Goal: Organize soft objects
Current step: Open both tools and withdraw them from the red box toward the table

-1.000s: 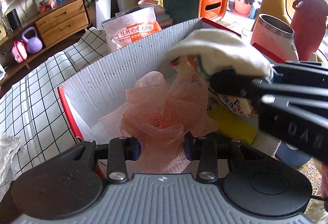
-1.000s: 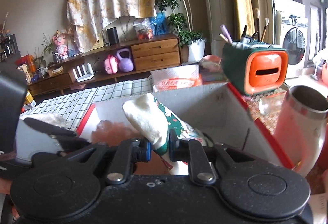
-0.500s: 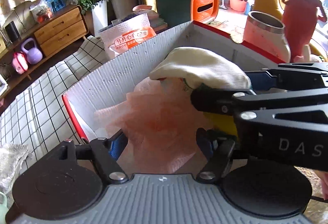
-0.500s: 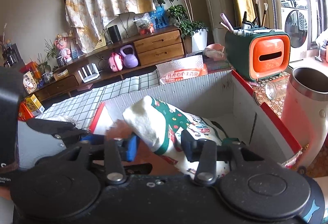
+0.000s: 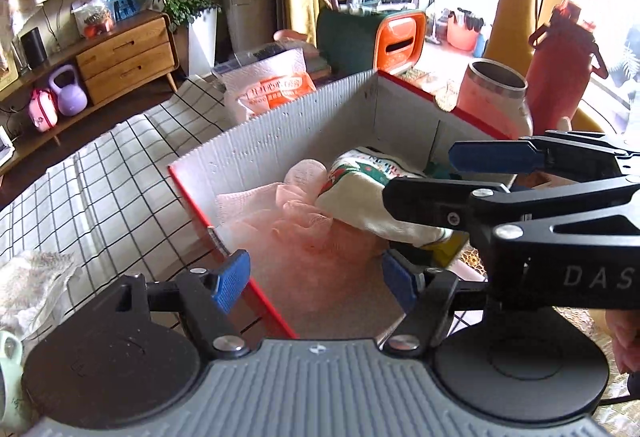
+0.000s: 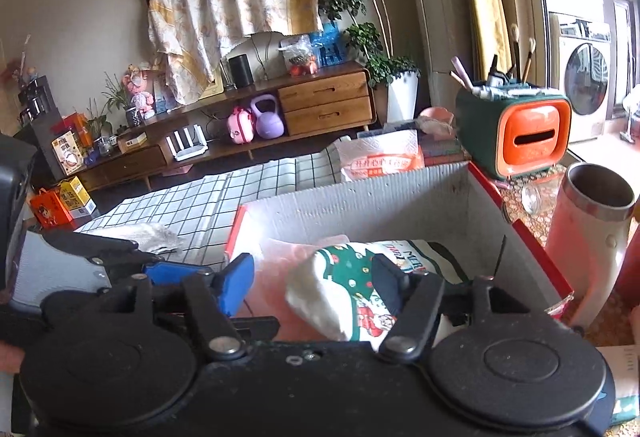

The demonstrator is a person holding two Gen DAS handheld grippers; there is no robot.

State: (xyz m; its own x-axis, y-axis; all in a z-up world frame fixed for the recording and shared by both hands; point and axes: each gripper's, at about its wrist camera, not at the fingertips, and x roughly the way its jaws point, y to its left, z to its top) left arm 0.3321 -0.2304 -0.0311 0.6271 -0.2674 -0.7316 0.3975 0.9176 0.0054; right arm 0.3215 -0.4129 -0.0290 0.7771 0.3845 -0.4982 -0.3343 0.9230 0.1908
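Both hand-held grippers now spread wide, pink mesh (image 5: 292,225) and sock (image 6: 344,297) released into box (image 5: 280,141).

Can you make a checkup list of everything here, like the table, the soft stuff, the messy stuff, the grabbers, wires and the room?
Surface: checked cloth.
Job's things: pink mesh and sock lie in the box.
Clutter: towel on the cloth; tumbler, organizer, tissue pack beside the box.
Grippers: left gripper and right gripper, jaws open, holding nothing.
Cables: nothing seen on the table.
Surroundings: cabinet, kettlebell, plant.
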